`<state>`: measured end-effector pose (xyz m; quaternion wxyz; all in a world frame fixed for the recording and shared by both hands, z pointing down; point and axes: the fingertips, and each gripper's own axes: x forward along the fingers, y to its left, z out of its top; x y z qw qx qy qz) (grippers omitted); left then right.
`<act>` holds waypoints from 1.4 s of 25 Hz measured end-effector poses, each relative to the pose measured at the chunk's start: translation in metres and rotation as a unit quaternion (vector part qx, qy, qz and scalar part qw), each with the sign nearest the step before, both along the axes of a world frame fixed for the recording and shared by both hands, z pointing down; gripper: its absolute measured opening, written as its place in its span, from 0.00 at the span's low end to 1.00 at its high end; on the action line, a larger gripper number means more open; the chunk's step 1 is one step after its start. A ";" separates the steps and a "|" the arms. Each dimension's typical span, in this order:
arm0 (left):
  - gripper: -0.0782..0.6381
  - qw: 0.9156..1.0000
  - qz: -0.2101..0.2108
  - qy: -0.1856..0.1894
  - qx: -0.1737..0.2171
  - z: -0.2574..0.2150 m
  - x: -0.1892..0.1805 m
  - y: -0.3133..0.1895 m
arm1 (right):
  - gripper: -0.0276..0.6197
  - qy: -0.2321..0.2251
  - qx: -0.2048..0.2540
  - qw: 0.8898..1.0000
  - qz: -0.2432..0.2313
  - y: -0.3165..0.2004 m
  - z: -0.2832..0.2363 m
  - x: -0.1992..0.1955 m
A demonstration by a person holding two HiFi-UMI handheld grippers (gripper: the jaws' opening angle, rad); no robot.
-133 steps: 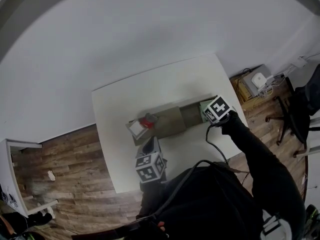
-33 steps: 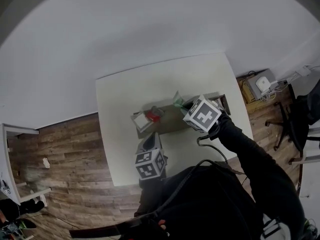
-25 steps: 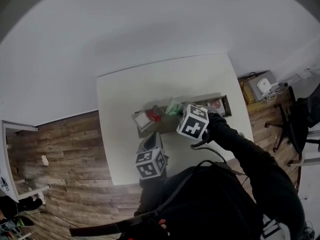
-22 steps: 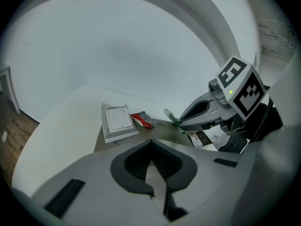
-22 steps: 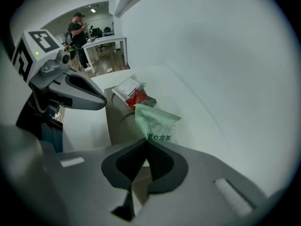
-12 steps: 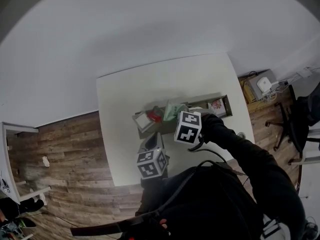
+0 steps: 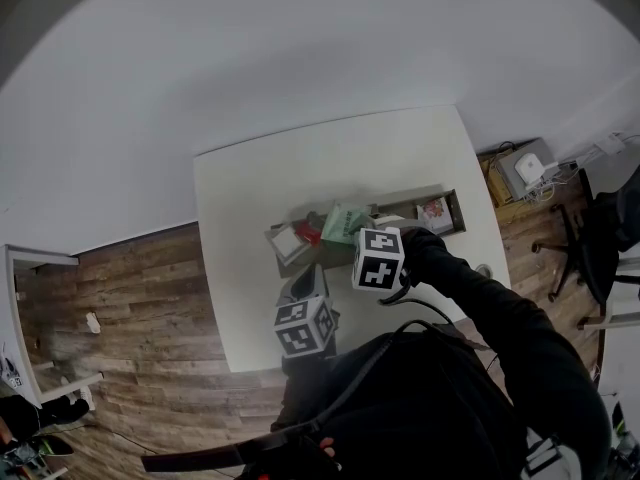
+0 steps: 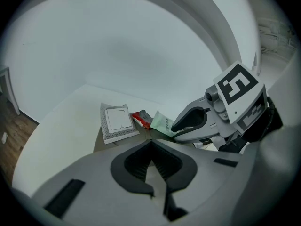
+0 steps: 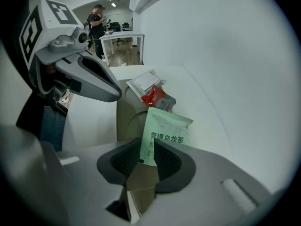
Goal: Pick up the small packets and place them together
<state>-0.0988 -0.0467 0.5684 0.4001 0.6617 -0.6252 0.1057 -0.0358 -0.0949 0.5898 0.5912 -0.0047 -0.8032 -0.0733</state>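
Note:
A long brown board lies on the white table. At its left end sit a white packet and a red packet. A green packet rests beside the red packet, its near corner between the jaws of my right gripper. Those jaws are opening, and a gap shows beside the packet. My left gripper hovers shut and empty at the board's near edge, short of the white packet. One more packet lies at the board's right end.
Right of the table stand a shelf with a white device and cables, and a dark chair. Wooden floor runs to the left. A person stands far off by desks in the right gripper view.
My right gripper carried the green packet leftwards along the board, from its right part to beside the red packet, where it now lies. The left gripper has stayed put.

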 end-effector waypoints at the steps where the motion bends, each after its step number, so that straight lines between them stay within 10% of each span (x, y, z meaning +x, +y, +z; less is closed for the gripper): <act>1: 0.11 1.000 0.000 -0.001 0.000 0.000 0.000 0.000 | 0.18 -0.002 -0.001 1.000 0.000 0.001 0.000 0.000; 10: 0.11 1.000 0.002 -0.007 0.001 -0.001 0.002 0.000 | 0.18 -0.047 -0.005 0.999 0.027 -0.005 -0.024 0.013; 20: 0.11 1.000 0.015 -0.011 0.000 -0.002 0.008 -0.002 | 0.21 -0.103 -0.048 0.966 0.230 -0.068 -0.047 0.123; 28: 0.11 0.999 0.033 -0.016 0.000 -0.004 0.020 -0.005 | 0.32 -0.070 -0.089 0.949 0.296 -0.072 -0.013 0.185; 35: 0.11 0.999 0.025 -0.021 -0.004 -0.005 0.018 -0.004 | 0.34 0.002 -0.083 0.963 0.258 -0.076 0.027 0.184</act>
